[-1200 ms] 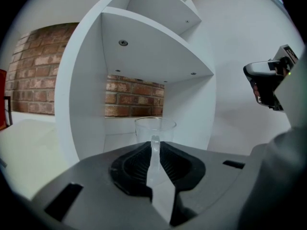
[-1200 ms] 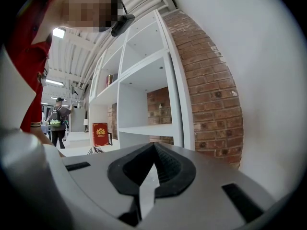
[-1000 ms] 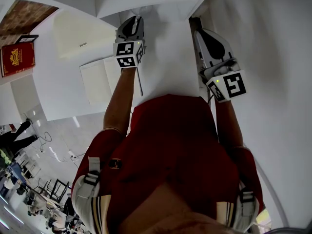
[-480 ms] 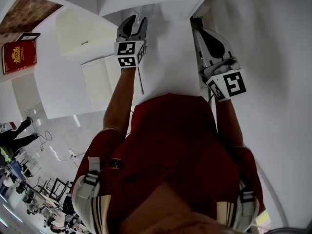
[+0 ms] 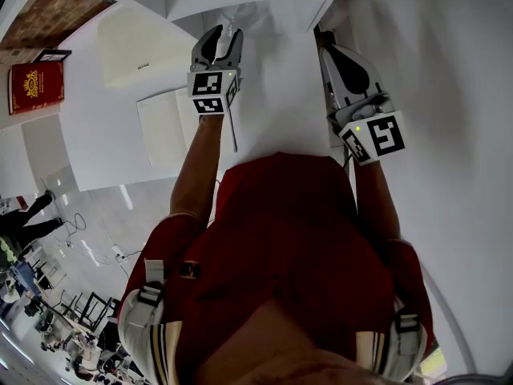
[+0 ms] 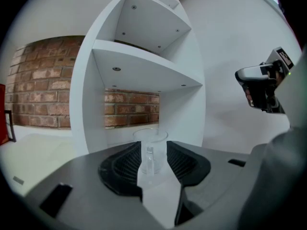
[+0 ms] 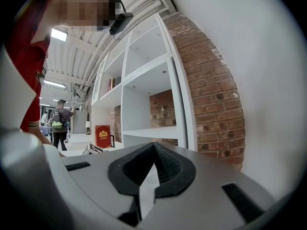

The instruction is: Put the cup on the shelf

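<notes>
White shelf: the clear cup stands upright on its lower board. Risk: a skewed withdrawal could let a jaw clip the cup and tip it. Left claw: jaws have just been opening, now wide, with the cup between them, ungripped. Right claw: closed, empty.

In the head view the clear cup is too faint to make out.

clear handled cup stands upright on white shelf.
</notes>
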The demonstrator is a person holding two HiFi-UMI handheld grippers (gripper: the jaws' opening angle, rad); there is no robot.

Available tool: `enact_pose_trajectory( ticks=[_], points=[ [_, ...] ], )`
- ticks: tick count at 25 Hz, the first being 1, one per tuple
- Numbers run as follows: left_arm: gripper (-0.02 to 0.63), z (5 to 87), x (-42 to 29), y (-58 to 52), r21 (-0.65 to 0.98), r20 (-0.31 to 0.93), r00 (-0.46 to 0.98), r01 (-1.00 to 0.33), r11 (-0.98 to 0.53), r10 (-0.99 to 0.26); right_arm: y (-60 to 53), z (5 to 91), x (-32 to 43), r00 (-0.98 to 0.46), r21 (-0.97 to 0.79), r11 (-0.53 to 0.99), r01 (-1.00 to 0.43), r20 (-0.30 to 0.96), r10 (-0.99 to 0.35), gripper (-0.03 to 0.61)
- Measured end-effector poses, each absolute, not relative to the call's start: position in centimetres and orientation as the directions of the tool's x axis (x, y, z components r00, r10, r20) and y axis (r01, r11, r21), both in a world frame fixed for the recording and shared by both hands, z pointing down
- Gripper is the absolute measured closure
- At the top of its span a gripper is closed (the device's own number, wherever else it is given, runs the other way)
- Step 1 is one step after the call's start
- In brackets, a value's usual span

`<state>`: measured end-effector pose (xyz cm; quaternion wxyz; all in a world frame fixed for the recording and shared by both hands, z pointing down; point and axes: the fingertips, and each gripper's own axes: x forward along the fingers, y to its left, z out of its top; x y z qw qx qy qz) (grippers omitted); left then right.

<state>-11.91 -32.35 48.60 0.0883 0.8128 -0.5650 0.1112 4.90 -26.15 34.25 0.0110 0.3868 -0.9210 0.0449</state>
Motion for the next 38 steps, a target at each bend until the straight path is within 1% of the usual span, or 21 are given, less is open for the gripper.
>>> enact_pose_trajectory(
  ticks=[5,12,21,27,31,38],
  points=[
    [0.468,46.4,-11.8,-31.1,0.011,0.242,0.339,-0.938,-0.346,-0.909,-25.4,33.9,4.9,-0.706,-0.079,0.702,-0.707,0.047,-0.706,0.581],
    [0.468,42.4,-10.6,-28.7,0.01,0.165,0.375,-0.926,-0.378,-0.912,-24.5,33.4,4.7,-0.716,-0.085,0.712,-0.697,0.031,-0.697,0.581],
    [0.468,38.3,-9.6,-25.4,0.017,0.097,0.408,-0.913,-0.408,-0.908,-23.2,32.8,4.3,-0.726,-0.091,0.722,-0.685,0.011,-0.687,0.581],
    [0.499,35.7,-8.9,-22.8,0.032,0.049,0.442,-0.897,-0.441,-0.896,-21.9,32.4,4.0,-0.734,-0.091,0.731,-0.676,-0.004,-0.679,0.581],
    [0.563,34.2,-9.1,-21.4,0.04,0.012,0.438,-0.898,-0.438,-0.899,-21.0,32.0,3.6,-0.741,-0.09,0.739,-0.668,-0.012,-0.671,0.581],
    [0.602,33.0,-9.0,-18.5,0.037,-0.014,0.44,-0.897,-0.44,-0.898,-18.8,31.8,3.3,-0.752,-0.086,0.751,-0.654,-0.035,-0.659,0.581]
  ],
)
